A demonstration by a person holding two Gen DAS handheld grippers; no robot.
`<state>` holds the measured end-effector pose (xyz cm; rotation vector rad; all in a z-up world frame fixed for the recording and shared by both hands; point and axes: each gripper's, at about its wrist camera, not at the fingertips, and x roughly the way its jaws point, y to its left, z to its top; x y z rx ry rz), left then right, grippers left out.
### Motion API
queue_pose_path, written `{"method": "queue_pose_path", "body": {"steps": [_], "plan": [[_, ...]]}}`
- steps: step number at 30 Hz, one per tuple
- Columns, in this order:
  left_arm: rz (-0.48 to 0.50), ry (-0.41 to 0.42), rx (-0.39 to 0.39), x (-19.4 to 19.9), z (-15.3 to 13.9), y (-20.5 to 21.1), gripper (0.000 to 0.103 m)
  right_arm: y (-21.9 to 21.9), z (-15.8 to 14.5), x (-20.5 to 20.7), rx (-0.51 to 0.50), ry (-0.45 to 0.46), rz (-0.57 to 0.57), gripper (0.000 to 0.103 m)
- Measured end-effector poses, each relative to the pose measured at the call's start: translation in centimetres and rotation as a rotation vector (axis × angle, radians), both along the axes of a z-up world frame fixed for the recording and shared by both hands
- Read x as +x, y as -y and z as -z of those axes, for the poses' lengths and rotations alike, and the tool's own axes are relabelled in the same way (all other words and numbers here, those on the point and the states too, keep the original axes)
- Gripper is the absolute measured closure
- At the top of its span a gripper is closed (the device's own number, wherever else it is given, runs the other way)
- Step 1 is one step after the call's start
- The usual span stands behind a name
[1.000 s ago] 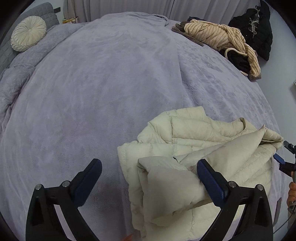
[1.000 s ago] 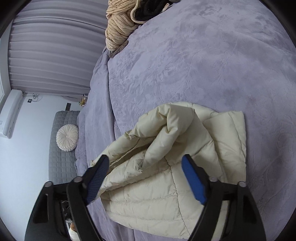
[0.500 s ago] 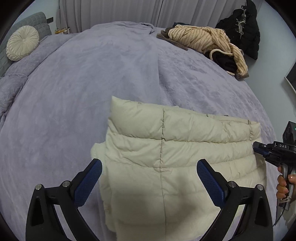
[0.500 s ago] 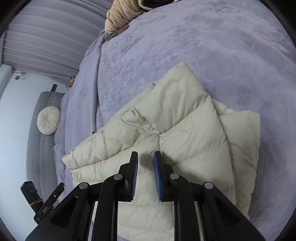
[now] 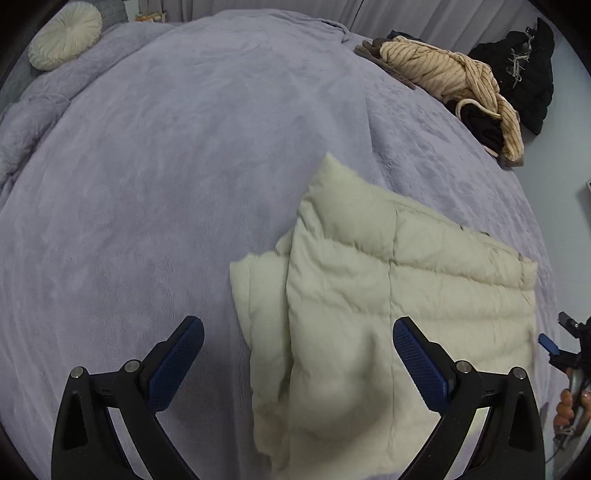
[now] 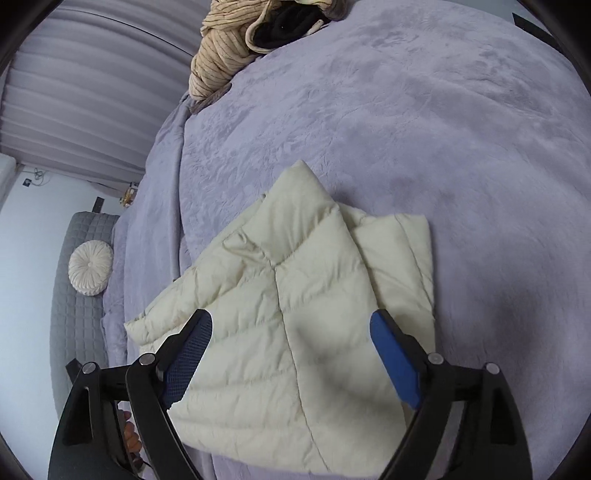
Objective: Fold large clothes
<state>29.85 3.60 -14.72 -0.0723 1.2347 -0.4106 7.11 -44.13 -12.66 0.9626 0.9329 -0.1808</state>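
A cream quilted puffer jacket (image 5: 388,295) lies folded flat on the lavender bed cover (image 5: 184,166). It also shows in the right wrist view (image 6: 295,314). My left gripper (image 5: 295,354) is open and empty, hovering above the jacket's near left edge. My right gripper (image 6: 291,350) is open and empty, hovering above the jacket's near side. The right gripper also shows at the right edge of the left wrist view (image 5: 565,347), just off the jacket's right edge.
A pile of striped tan and black clothes (image 5: 461,81) lies at the bed's far right corner, also in the right wrist view (image 6: 236,48). A round cream cushion (image 5: 64,35) rests against the grey headboard (image 6: 77,295). Curtains (image 6: 74,92) hang beyond the bed.
The jacket went from a crumpled heap to a flat folded shape on the bed. My right gripper, shut half a second ago, has opened and let go. The left gripper stayed open.
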Motion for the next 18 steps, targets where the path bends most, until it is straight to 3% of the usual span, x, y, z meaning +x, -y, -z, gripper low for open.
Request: {"method": "queue_pose_path", "body": {"steps": [9,18], "plan": [[-0.1,-0.188,-0.194,-4.0,2.5,-5.9,0.0,-3.6,3.9,-10.7,0.228,-0.056,0.085,0.013],[0.003,-0.266,-0.271,-2.5,5.9,-0.9,0.0,-4.9,9.2,-11.0,0.423,-0.007,0.175,0.013]]}}
